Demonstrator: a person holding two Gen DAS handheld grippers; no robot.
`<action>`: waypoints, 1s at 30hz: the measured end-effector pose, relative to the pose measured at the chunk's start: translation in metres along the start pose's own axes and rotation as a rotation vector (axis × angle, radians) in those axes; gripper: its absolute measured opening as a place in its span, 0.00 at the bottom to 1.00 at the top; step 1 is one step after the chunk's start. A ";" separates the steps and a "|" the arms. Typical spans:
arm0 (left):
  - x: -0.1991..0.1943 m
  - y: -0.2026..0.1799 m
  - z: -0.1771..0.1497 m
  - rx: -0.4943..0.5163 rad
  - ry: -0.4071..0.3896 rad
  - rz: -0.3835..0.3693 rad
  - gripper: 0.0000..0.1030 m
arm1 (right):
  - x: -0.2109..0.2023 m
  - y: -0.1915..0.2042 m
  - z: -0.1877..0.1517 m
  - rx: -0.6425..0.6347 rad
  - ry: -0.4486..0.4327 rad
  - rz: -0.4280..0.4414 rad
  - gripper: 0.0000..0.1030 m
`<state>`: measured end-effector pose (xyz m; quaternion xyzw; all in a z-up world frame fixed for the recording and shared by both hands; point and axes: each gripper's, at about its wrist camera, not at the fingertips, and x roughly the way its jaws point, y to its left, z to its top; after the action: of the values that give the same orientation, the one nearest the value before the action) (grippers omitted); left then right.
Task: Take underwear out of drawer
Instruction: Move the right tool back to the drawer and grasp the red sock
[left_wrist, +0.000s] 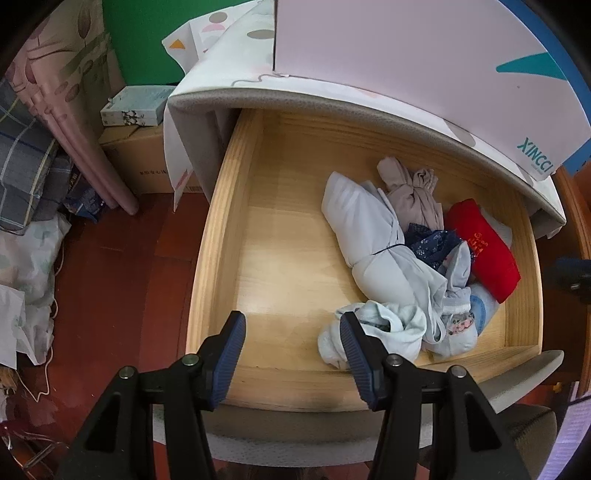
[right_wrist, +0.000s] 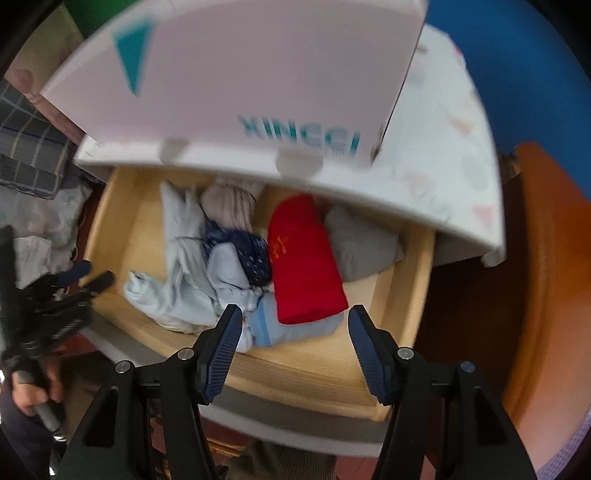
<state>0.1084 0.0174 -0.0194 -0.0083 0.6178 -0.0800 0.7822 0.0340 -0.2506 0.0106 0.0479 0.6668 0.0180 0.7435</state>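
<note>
Left wrist: left hand-held gripper (left_wrist: 291, 326) half open, holding nothing, over the wooden drawer's (left_wrist: 236, 192) front left. Underwear pile (left_wrist: 413, 258) lies to its right; nearest crumpled pale-blue piece (left_wrist: 373, 330) just beside the right finger.

Right wrist: right hand-held gripper (right_wrist: 295, 325) part open, empty, jaws straddling the red folded piece (right_wrist: 303, 258), long axis running away toward the drawer's back. Right looks nearer.

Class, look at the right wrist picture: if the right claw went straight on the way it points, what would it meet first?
Probably the folded red garment in the open drawer, near its front end; depth is unclear. The right claw is open and empty.
</note>
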 end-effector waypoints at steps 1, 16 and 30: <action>0.000 0.001 0.000 -0.004 0.004 -0.004 0.53 | 0.010 -0.001 0.002 0.003 0.008 0.002 0.56; 0.006 0.005 0.003 -0.020 0.034 -0.047 0.53 | 0.092 0.008 0.036 -0.049 0.027 -0.071 0.57; 0.007 0.000 0.003 -0.008 0.035 -0.044 0.53 | 0.092 0.003 0.016 -0.017 0.053 -0.143 0.32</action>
<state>0.1132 0.0166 -0.0259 -0.0238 0.6312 -0.0947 0.7695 0.0605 -0.2400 -0.0788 -0.0067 0.6876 -0.0282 0.7255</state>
